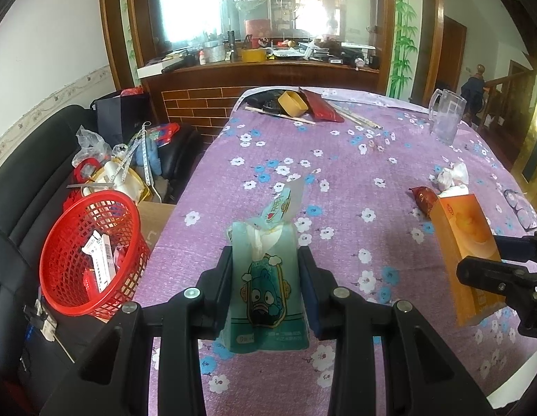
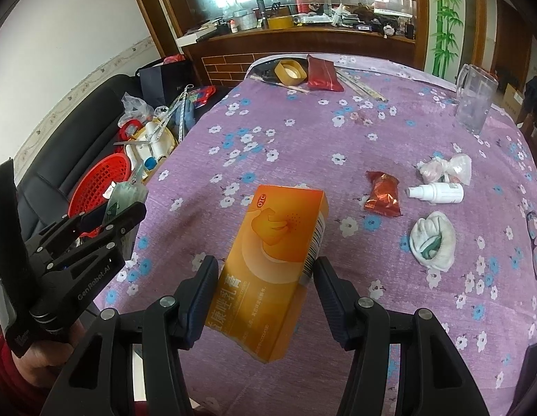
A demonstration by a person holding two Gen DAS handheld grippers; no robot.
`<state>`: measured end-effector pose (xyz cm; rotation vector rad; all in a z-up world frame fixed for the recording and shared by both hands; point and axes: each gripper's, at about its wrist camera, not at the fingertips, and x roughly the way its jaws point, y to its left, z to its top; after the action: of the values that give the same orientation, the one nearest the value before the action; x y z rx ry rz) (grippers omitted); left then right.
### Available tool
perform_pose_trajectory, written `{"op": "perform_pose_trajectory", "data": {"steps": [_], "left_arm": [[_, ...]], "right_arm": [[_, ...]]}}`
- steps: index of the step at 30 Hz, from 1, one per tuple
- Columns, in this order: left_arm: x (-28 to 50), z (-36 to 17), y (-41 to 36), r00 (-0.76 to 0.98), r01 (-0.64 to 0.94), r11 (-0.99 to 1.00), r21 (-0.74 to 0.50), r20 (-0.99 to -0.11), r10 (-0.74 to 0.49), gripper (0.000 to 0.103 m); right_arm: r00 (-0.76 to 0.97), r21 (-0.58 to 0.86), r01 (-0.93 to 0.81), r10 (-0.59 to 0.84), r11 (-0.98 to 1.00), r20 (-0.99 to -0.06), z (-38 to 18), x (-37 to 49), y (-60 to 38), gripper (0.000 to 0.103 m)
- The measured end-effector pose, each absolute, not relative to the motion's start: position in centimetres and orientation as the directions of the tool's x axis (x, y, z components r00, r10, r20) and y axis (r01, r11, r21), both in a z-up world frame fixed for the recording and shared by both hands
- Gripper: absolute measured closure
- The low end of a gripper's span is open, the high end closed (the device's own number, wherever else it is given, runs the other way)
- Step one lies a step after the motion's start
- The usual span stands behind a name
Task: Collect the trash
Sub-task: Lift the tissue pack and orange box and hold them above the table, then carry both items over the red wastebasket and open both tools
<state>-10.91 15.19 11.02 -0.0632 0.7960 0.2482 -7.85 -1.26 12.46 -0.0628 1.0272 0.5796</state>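
Foreground: the left gripper (image 1: 265,287) pinches a teal tissue pack (image 1: 266,277) between its two pads, a tissue tuft standing from the torn top. The right gripper (image 2: 266,298) is likewise clamped on an orange medicine box (image 2: 282,267), held tilted above the purple floral tablecloth (image 2: 303,131).

Landmark: the red basket (image 1: 88,253), standing off the left edge of the table on a dark seat, serves as the trash receptacle. It already contains a white carton and some red packaging, so collection appears to be under way. The tissue pack hangs just right of the basket, over the table edge; the medicine box lies farther right, well apart from the basket.

Remaining, all far right of the basket on the cloth: a red snack wrapper (image 2: 383,194), a white spray bottle (image 2: 436,192), a crumpled plastic bag (image 2: 445,170) and a wadded white tissue (image 2: 433,241).

Judgement: two items are in hand but not yet dropped, and at least four loose pieces are left. The glass mug (image 2: 475,98) and the clutter at the far end seem not to be trash.
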Motion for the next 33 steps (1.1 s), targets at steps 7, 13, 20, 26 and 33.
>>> {"op": "perform_pose_trajectory", "data": {"steps": [7, 13, 20, 26, 33], "left_arm": [[-10.6, 11.0, 15.3, 0.673, -0.231, 0.972, 0.035, -0.717, 0.185, 0.069], [-10.5, 10.9, 15.5, 0.673, -0.231, 0.973, 0.030, -0.717, 0.182, 0.069], [-10.3, 11.0, 16.5, 0.672, -0.242, 0.970, 0.021, -0.718, 0.183, 0.069], [-11.0, 11.4, 19.1, 0.673, -0.281, 0.960, 0.006, -0.712, 0.201, 0.068], [-12.6, 12.4, 23.9, 0.670, -0.359, 0.933, -0.010, -0.699, 0.250, 0.068]], "right_arm": [[0.384, 0.219, -0.461, 0.416, 0.860, -0.824, 12.1, -7.5, -1.8, 0.042], [0.386, 0.216, -0.452, 0.407, 0.866, -0.828, 12.0, -7.4, -1.7, 0.042], [0.385, 0.213, -0.446, 0.401, 0.869, -0.831, 11.9, -7.2, -1.4, 0.042], [0.375, 0.216, -0.454, 0.406, 0.864, -0.834, 11.7, -7.0, 0.2, 0.042], [0.347, 0.213, -0.508, 0.424, 0.835, -0.837, 11.6, -6.6, 4.3, 0.042]]}}
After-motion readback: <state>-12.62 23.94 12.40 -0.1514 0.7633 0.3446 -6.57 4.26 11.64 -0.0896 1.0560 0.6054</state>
